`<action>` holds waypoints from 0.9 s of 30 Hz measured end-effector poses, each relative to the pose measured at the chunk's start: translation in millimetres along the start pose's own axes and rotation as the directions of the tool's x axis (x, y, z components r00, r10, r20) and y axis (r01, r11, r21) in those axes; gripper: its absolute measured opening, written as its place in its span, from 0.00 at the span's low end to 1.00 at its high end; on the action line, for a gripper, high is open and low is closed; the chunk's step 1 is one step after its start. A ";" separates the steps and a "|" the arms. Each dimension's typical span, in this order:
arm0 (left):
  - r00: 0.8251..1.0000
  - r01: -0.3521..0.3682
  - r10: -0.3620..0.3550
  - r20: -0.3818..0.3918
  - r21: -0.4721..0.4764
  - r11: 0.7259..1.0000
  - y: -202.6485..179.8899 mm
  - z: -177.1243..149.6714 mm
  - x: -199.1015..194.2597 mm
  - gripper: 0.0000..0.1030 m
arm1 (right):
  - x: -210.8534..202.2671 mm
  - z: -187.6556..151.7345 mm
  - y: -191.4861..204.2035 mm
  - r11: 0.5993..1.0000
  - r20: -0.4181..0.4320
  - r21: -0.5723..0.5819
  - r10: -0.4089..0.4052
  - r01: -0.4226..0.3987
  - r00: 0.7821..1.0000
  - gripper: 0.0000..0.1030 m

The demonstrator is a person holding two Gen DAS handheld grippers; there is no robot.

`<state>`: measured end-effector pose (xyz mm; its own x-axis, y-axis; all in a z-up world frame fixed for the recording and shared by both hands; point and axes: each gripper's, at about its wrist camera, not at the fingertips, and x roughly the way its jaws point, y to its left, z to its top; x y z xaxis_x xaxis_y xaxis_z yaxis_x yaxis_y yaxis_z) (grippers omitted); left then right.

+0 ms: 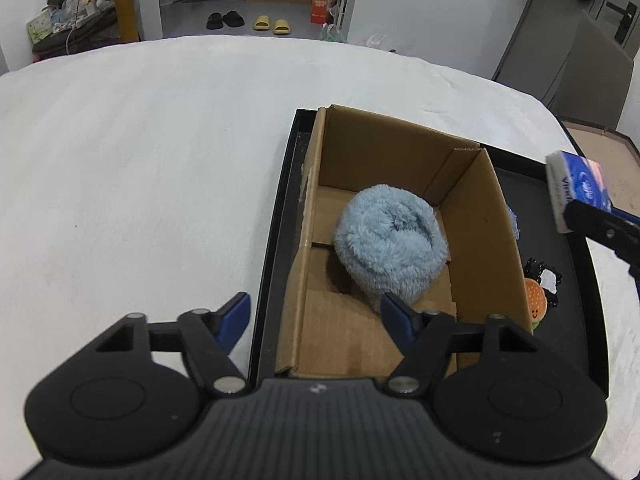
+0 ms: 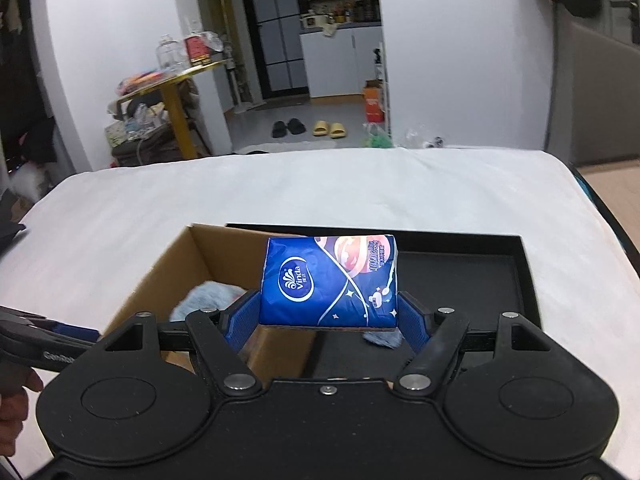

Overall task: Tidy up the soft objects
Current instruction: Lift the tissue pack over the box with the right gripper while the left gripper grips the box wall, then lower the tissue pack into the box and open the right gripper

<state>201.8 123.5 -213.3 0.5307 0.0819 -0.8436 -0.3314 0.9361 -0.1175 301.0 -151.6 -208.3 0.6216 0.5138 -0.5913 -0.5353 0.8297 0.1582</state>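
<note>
A blue tissue pack [image 2: 329, 282] is being held clear of the bed [image 1: 140, 160] by the right gripper [image 2: 328, 312], its blue fingers [image 2: 242, 320] clamped on the pack's two short ends so that the broad printed face is left showing and the soft packet is kept from sagging. It is being carried above the black tray [image 2: 516, 264], just beside the open cardboard box [image 1: 400, 200], evidently so that it can be dropped in from above rather than pushed over the wall. In the left wrist view the same pack is being seen at the tray's right edge, well apart from the box floor.

Inside the box a rolled, fluffy light-blue towel [image 1: 390, 240] is already lying, tucked against the far half so that room is being left in front. The left gripper [image 1: 316, 314] is being held over the box's near left wall, its fingers apart and empty, one outside the wall and one just beside the towel; whether that one is touching the towel cannot be told. A small burger-shaped plush [image 1: 536, 304] and a black-and-white item [image 1: 546, 280] are lying on the tray outside the box, judged to be awaiting their turn.
</note>
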 end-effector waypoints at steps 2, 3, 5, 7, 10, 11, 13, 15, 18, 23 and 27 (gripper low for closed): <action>1.000 0.007 -0.007 -0.005 -0.009 1.000 2.2 0.7 2.4 0.60 | 4.1 3.3 6.9 1.000 -0.001 -0.013 0.013 -0.013 1.000 0.69; 1.000 0.010 -0.010 -0.008 -0.011 1.000 3.1 0.9 3.6 0.57 | 6.0 5.1 9.8 1.000 -0.003 -0.017 0.019 -0.019 1.000 0.69; 1.000 0.020 -0.021 -0.019 -0.019 1.000 5.3 0.8 6.0 0.51 | 9.9 7.5 16.1 0.999 -0.008 -0.025 0.029 -0.029 1.000 0.69; 0.999 0.032 -0.033 -0.031 -0.028 0.999 7.8 0.6 8.6 0.41 | 12.4 9.2 20.8 0.999 -0.009 -0.033 0.034 -0.035 0.999 0.69; 0.998 0.034 -0.036 -0.047 -0.043 0.999 11.6 0.0 11.0 0.23 | 15.1 11.0 26.6 0.998 -0.010 -0.042 0.040 -0.040 0.999 0.69; 0.998 0.027 -0.029 -0.047 -0.043 0.999 13.1 -0.3 10.2 0.20 | 17.5 12.5 29.4 0.998 -0.013 -0.046 0.044 -0.045 0.999 0.69; 0.998 0.035 -0.038 -0.057 -0.043 0.998 15.5 -0.8 9.7 0.13 | 20.7 14.1 34.3 0.997 -0.017 -0.051 0.049 -0.050 0.999 0.69; 0.996 0.047 -0.050 -0.070 -0.041 0.998 17.8 -2.1 9.2 0.13 | 23.6 16.2 39.8 0.997 -0.020 -0.057 0.054 -0.056 0.998 0.69; 0.996 0.049 -0.052 -0.074 -0.034 0.998 20.2 -4.3 7.1 0.13 | 27.9 16.8 47.6 0.996 -0.020 -0.058 0.066 -0.067 0.998 0.69; 0.995 0.051 -0.055 -0.083 -0.053 0.997 23.6 -2.2 8.1 0.13 | 33.6 17.0 61.5 0.993 -0.029 -0.073 0.090 -0.092 0.995 0.69; 0.995 0.046 -0.051 -0.082 -0.056 0.997 23.4 1.3 9.8 0.13 | 35.1 16.1 69.0 0.990 -0.035 -0.081 0.114 -0.116 0.993 0.69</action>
<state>200.3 146.7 -223.6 0.4810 0.0062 -0.8767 -0.3502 0.9181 -0.1856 295.1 -72.8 -205.5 0.5361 0.5970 -0.5968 -0.6485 0.7438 0.1616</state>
